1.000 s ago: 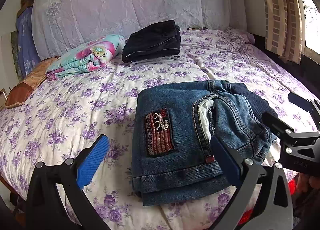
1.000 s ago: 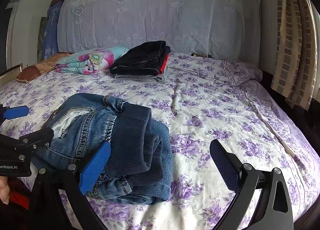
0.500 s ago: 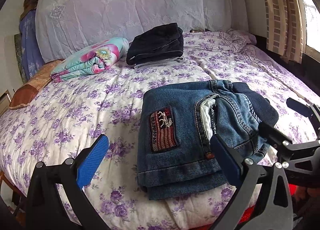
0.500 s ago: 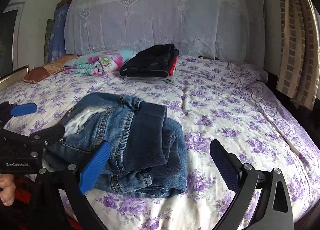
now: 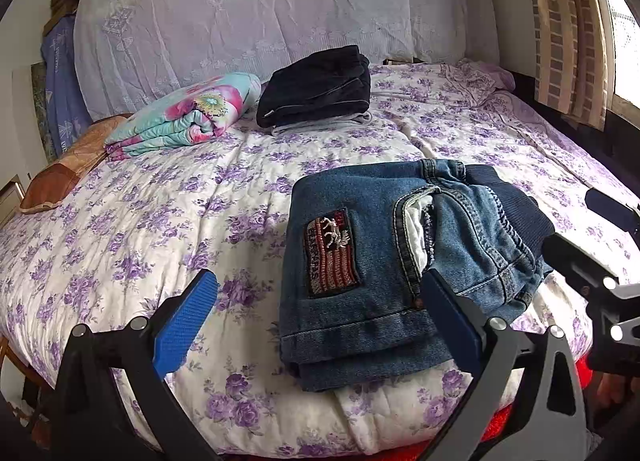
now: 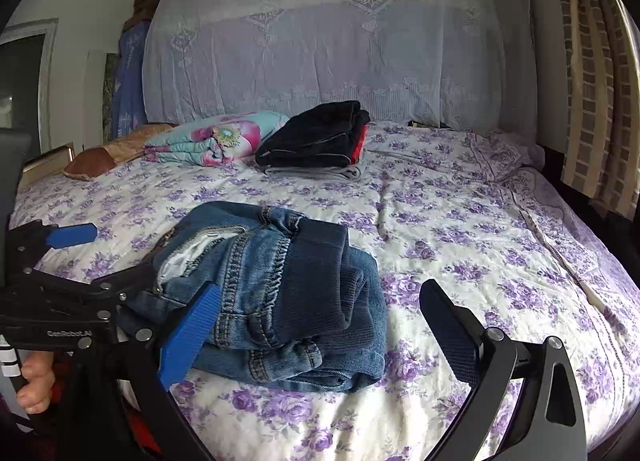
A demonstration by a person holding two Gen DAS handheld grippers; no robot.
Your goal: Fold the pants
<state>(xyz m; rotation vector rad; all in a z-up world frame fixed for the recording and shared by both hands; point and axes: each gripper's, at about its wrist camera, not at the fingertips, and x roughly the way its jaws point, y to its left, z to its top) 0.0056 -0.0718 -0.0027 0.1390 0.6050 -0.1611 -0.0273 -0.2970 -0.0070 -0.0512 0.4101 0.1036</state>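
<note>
Here one folded jeans (image 5: 384,261) bundle, two spread hand-held grippers.

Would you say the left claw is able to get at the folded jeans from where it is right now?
Probably yes. The left claw is open and empty, with the folded jeans right ahead on the bedspread. Nothing lies between them; the right claw sits on the other side.

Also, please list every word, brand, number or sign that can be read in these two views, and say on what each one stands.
"GenRobot.AI": white lettering on the black body of the left gripper, seen in the right wrist view.
Flag patch on the folded jeans: lettering runs down its left edge, too small and blurred to read.
Blue cloth beside the headboard: pale marks, not readable.
</note>
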